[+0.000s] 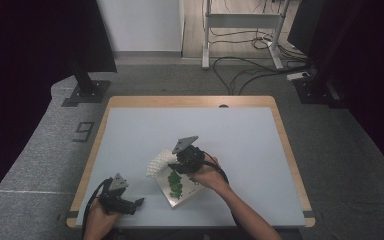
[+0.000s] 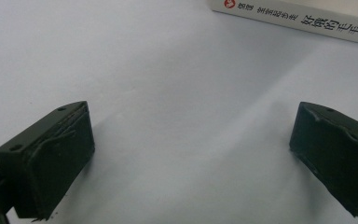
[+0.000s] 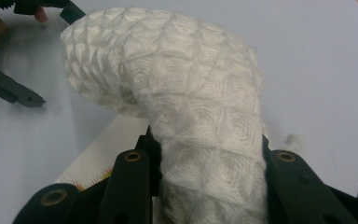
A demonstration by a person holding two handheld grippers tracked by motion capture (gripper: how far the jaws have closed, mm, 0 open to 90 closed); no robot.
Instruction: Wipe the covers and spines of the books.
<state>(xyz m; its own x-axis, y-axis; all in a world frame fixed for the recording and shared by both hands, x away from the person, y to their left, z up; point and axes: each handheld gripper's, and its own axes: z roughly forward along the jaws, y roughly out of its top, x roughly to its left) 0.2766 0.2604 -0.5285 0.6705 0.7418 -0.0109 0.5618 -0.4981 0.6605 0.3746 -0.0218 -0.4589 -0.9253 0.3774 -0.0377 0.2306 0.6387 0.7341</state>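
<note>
A white quilted cloth (image 3: 191, 93) is pinched between the jaws of my right gripper (image 3: 209, 158) and arches up and over to the left. In the high view the cloth (image 1: 157, 164) hangs just left of the right gripper (image 1: 173, 164), above the far corner of a white book (image 1: 177, 189) with a green picture on its cover. My left gripper (image 1: 137, 205) rests low at the front left of the table, pointing at the book. Its jaws stand wide apart over bare table (image 2: 191, 126), with the book's spine (image 2: 298, 21) ahead of them.
The pale blue tabletop (image 1: 240, 135) has a wooden rim. One finger (image 3: 16, 92) of the left gripper shows beyond the cloth. Cables and stand feet lie on the floor behind the table.
</note>
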